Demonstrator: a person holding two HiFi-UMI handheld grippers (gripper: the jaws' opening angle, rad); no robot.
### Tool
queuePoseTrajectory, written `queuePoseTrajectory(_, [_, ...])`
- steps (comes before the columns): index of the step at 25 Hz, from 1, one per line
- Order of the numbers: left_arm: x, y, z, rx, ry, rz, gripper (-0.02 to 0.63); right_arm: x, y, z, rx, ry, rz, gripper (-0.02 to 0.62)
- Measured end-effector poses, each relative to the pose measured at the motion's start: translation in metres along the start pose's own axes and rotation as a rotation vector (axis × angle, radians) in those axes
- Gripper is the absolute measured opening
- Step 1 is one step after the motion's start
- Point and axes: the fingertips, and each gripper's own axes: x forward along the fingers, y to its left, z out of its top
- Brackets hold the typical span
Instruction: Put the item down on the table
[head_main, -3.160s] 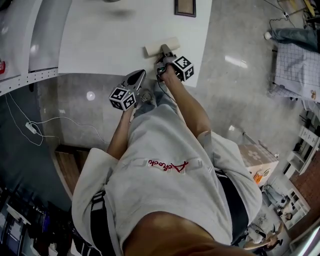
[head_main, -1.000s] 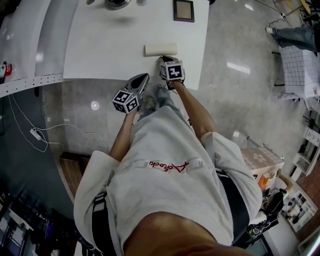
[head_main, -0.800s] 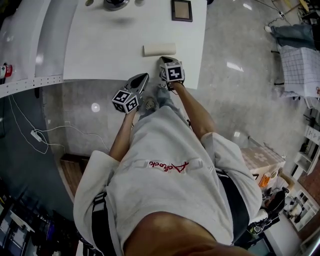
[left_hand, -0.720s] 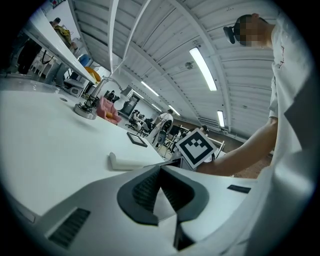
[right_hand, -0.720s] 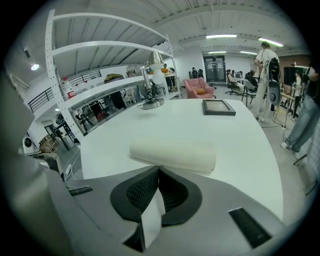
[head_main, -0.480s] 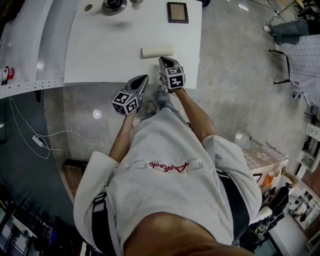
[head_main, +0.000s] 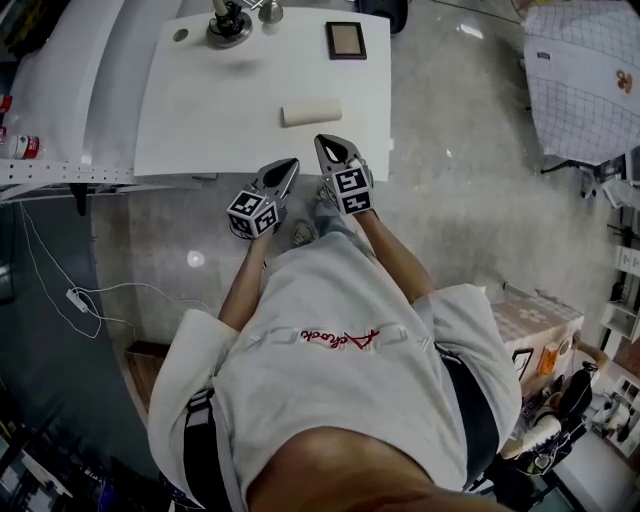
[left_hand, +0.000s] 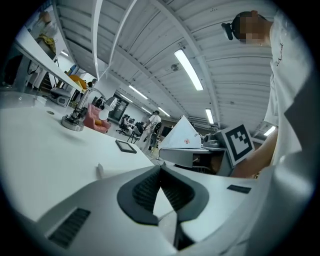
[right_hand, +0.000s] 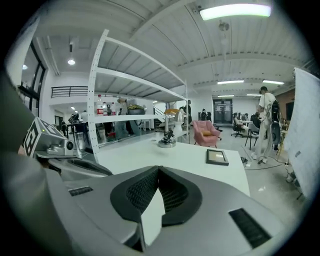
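A cream-coloured roll lies on its side on the white table, near the front edge, with nothing touching it. My right gripper hovers just short of the roll, by the table's front edge, shut and empty. The left gripper sits beside it, a little lower and to the left, over the table's edge, also shut with nothing held. In the left gripper view the jaws meet at their tips, and one end of the roll shows past them. The right gripper's own jaws hide the roll in its view.
A small dark picture frame lies at the table's far right. A metal stand is at the far edge. A white shelf unit runs along the left. The person's legs and shoes are below the grippers, on the grey floor.
The right gripper held the roll at first, then let it go on the table and drew back toward the person. The left gripper stayed beside it.
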Motion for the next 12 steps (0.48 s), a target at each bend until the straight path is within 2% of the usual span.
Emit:
queuePoseTrajectory(7, [-0.019,-0.025,-0.001,0.03,-0.026,-0.035,0.018,-0.053,0.027,0.003,0.02,-0.071,-0.033,0.006])
queuePoseTrajectory(12, [-0.029,-0.04,-0.011,0.03,-0.034,-0.023,0.018,-0.082,0.034,-0.006,0.032,-0.088,-0.029,0.006])
